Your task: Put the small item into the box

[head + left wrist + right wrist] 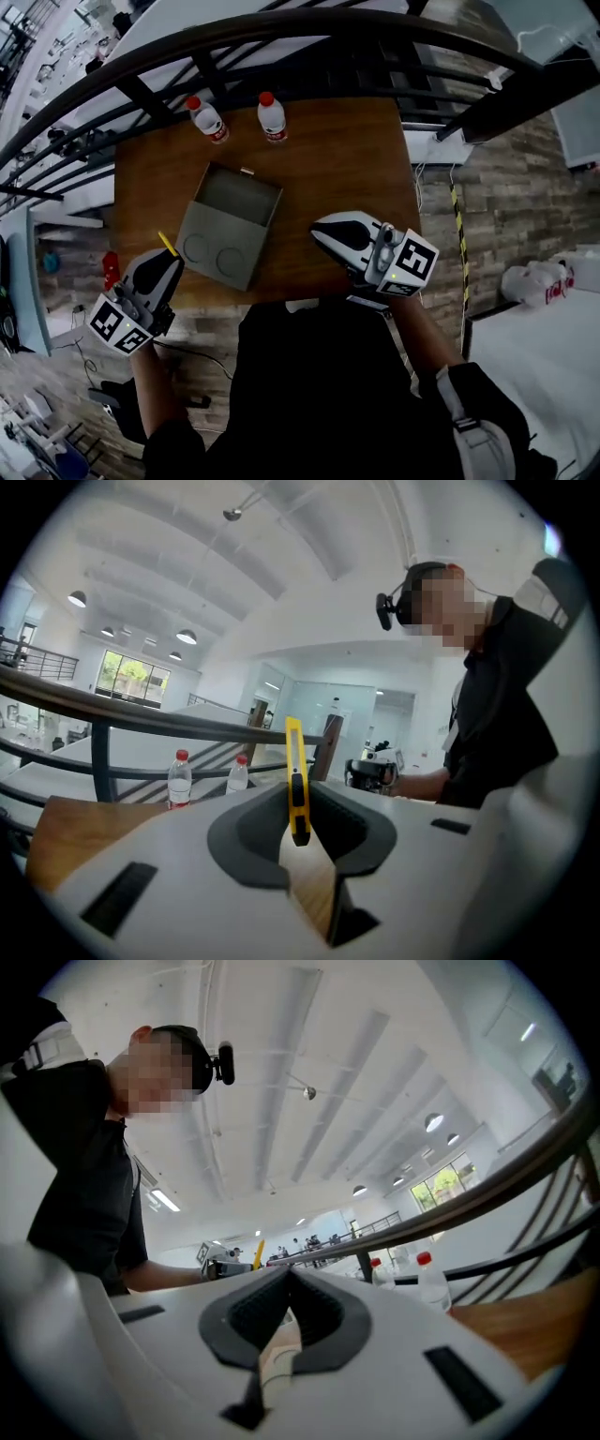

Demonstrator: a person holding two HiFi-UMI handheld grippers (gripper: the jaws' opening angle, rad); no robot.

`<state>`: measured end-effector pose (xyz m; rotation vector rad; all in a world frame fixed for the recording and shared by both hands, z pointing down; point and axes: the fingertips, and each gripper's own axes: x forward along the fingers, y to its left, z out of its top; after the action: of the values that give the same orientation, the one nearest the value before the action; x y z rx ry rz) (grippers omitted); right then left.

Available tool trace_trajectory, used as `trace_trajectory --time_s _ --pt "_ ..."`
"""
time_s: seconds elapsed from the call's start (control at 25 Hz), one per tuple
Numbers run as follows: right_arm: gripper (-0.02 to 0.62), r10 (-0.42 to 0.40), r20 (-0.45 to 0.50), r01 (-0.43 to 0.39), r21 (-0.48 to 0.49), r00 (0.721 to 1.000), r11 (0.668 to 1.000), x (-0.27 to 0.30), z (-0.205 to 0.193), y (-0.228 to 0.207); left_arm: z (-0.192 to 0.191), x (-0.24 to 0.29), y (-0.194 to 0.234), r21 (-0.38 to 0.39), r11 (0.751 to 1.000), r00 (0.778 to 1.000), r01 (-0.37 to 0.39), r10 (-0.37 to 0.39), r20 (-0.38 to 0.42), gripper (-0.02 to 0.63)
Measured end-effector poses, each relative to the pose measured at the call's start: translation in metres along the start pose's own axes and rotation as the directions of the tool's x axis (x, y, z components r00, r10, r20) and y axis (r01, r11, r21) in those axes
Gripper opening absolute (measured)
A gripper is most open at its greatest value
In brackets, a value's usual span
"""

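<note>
A yellow utility knife (167,244) stands upright between the jaws of my left gripper (165,259), which is shut on it at the table's near left edge. In the left gripper view the knife (294,782) sticks up past the black pads (251,829). The grey box (230,225) lies open on the wooden table (337,159), just right of the left gripper. My right gripper (321,231) hovers to the box's right, jaws shut with nothing in them (285,1277).
Two water bottles with red caps (206,119) (272,117) stand at the table's far edge, in front of a dark metal railing (281,37). A white cloth-covered surface (534,366) lies at the right on the brick floor.
</note>
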<state>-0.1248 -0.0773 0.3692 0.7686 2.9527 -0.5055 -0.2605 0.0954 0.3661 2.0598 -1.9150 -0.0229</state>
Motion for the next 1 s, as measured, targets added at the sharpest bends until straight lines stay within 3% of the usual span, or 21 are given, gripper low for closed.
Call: trace_trajectory --time_s 0.32,0.44,0.56,0.72,0.84,1.0 --pt "0.011 -0.203 0.044 0.205 -0.032 0.978 0.978 0.022 -0.007 -0.007 -0.005 0.019 0.046 0.136 0.975 0.975 0.174 -0.150 -0.166 0.078" --pt "0.011 -0.273 0.039 0.274 -0.028 0.961 0.961 0.040 -0.015 -0.013 -0.012 0.026 0.074 0.169 0.957 0.952 0.237 -0.194 -0.238 0.078" --pt "0.011 -0.338 0.017 0.338 -0.014 0.941 0.941 0.056 -0.023 -0.016 -0.022 0.035 0.101 0.178 0.932 0.915 0.315 -0.249 -0.316 0.078" --pt "0.011 -0.409 0.010 0.409 -0.006 0.912 0.912 0.060 -0.044 -0.022 -0.054 0.052 0.124 0.253 0.878 0.863 0.406 -0.278 -0.422 0.078" --pt "0.011 -0.467 0.046 0.467 0.022 0.883 0.884 0.050 -0.051 -0.020 -0.079 0.073 0.129 0.326 0.816 0.823 0.478 -0.286 -0.491 0.078" --pt "0.011 -0.527 0.021 0.527 0.023 0.849 0.850 0.041 -0.064 -0.022 -0.103 0.104 0.139 0.332 0.754 0.758 0.567 -0.318 -0.570 0.078"
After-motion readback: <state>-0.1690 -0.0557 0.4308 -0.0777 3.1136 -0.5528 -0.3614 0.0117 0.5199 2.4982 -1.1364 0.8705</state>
